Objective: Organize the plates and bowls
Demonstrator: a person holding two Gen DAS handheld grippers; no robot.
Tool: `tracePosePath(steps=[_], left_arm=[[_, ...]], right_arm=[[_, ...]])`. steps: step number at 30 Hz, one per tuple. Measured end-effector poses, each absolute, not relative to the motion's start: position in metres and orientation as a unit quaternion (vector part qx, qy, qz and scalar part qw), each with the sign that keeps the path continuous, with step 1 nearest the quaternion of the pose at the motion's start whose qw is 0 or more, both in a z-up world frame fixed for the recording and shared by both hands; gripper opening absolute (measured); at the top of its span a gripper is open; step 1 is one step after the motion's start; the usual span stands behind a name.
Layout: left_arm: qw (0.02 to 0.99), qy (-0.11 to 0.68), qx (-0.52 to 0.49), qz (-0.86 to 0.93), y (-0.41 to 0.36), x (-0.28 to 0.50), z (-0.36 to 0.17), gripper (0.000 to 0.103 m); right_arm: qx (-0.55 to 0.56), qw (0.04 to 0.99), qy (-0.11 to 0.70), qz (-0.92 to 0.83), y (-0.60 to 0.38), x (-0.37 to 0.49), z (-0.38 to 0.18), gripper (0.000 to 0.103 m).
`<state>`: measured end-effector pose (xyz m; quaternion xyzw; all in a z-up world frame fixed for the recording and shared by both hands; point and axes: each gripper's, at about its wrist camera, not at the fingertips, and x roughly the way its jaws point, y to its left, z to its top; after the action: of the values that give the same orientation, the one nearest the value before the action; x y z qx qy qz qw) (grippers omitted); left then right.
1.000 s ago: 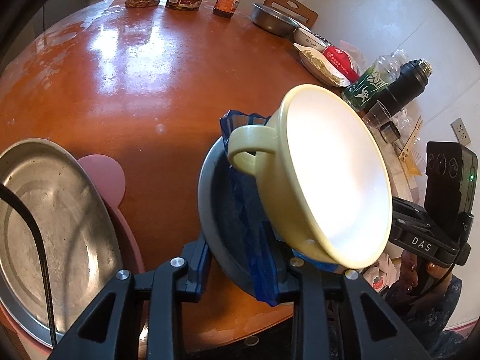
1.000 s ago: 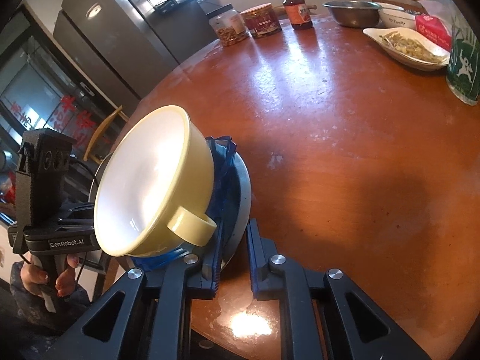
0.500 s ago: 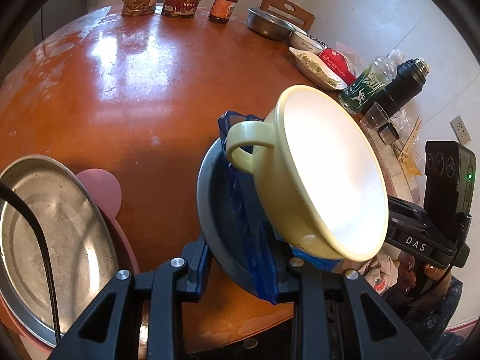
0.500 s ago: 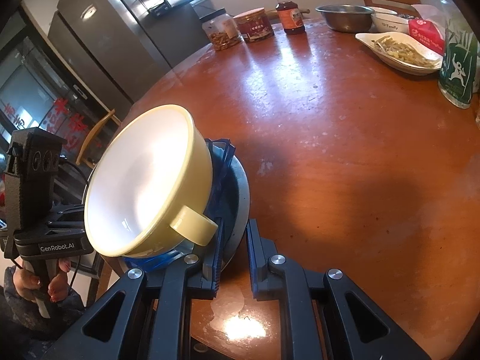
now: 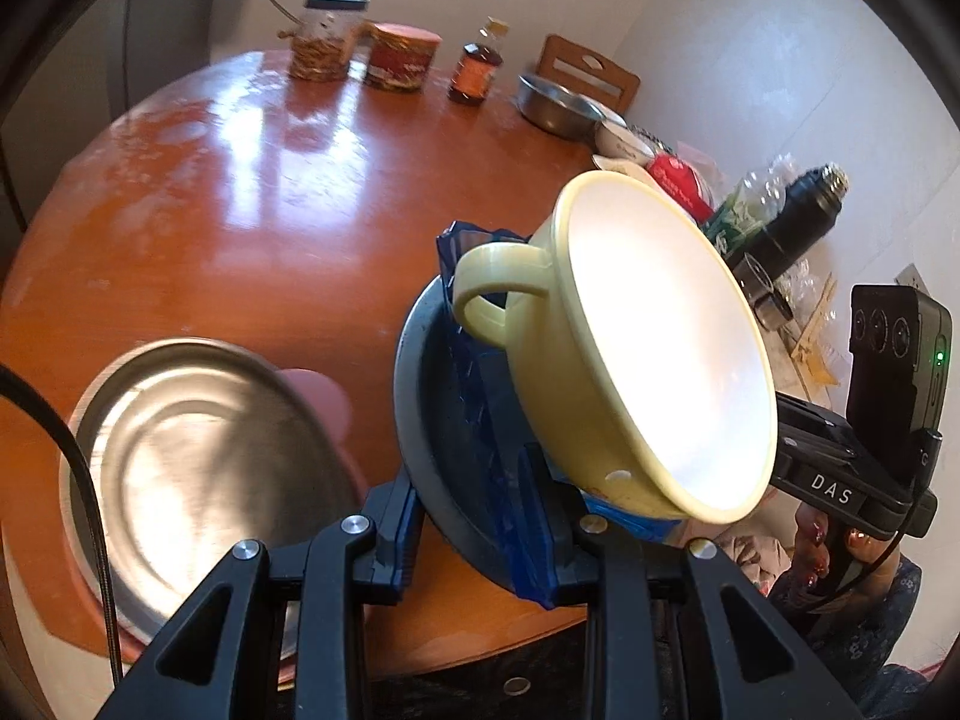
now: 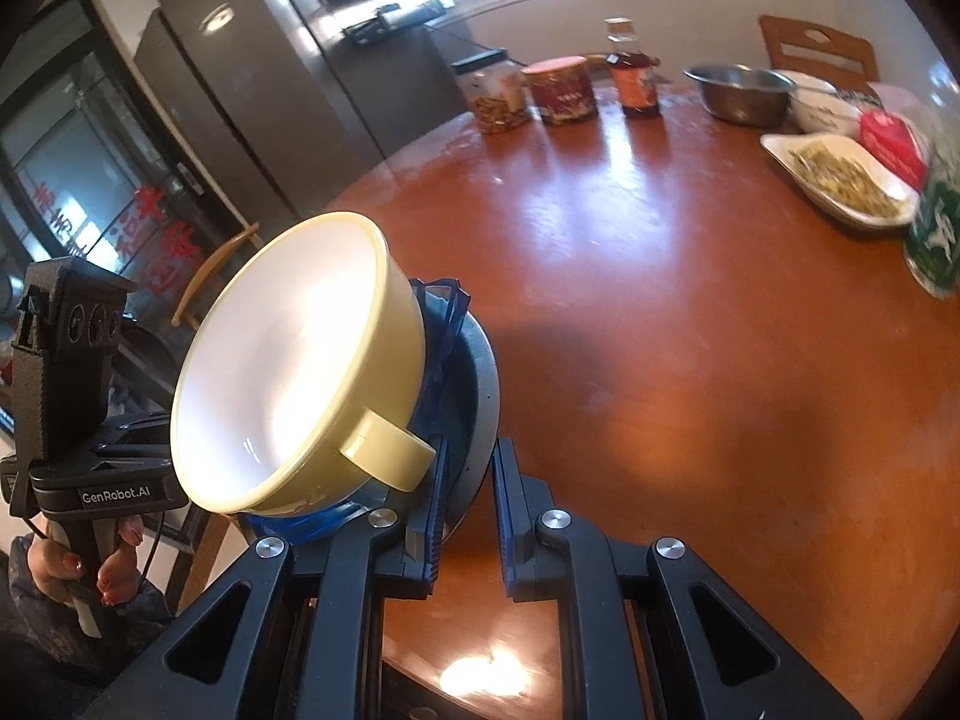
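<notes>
Both grippers clamp the stack's rim: L gripper at 6, R gripper at 6, jaws nearly closed. Grey plate, blue dish, yellow bowl tilted above the table. Looks top-heavy, slippery; hold opposite rims, level. Steel plate at 8.

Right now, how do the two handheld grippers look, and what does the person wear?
Both grippers are black, with blue pads and silver screws. One body reads "GenRobot.AI", the other "DAS" beside a green light. A black cable runs past. Red nail polish; dark patterned sleeve.
</notes>
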<state>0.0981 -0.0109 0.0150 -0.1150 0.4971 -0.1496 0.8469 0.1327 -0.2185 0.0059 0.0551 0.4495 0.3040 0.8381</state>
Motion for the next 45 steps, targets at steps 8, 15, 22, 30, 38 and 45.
tracePosePath(steps=[8, 15, 22, 30, 38, 45], left_arm=[[0.866, 0.471, -0.129, -0.104, 0.046, 0.075, 0.039, 0.031], [0.867, 0.472, -0.146, -0.065, 0.098, 0.057, 0.035, 0.031], [0.861, 0.482, -0.149, -0.057, 0.120, 0.050, 0.022, 0.031], [0.852, 0.495, -0.157, -0.066, 0.124, 0.049, 0.002, 0.031], [0.849, 0.500, -0.158, -0.067, 0.125, 0.053, -0.005, 0.031], [0.849, 0.499, -0.160, -0.065, 0.127, 0.057, -0.006, 0.031]], right_arm=[[0.040, 0.829, 0.432, 0.352, -0.157, 0.134, 0.029, 0.015], [0.017, 0.813, 0.436, 0.386, -0.098, 0.134, 0.028, 0.015], [0.008, 0.797, 0.458, 0.394, -0.065, 0.135, 0.009, 0.015], [-0.011, 0.799, 0.466, 0.380, -0.058, 0.132, -0.003, 0.015], [-0.028, 0.806, 0.465, 0.365, -0.057, 0.124, -0.008, 0.015], [-0.021, 0.802, 0.472, 0.365, -0.058, 0.127, -0.013, 0.016]])
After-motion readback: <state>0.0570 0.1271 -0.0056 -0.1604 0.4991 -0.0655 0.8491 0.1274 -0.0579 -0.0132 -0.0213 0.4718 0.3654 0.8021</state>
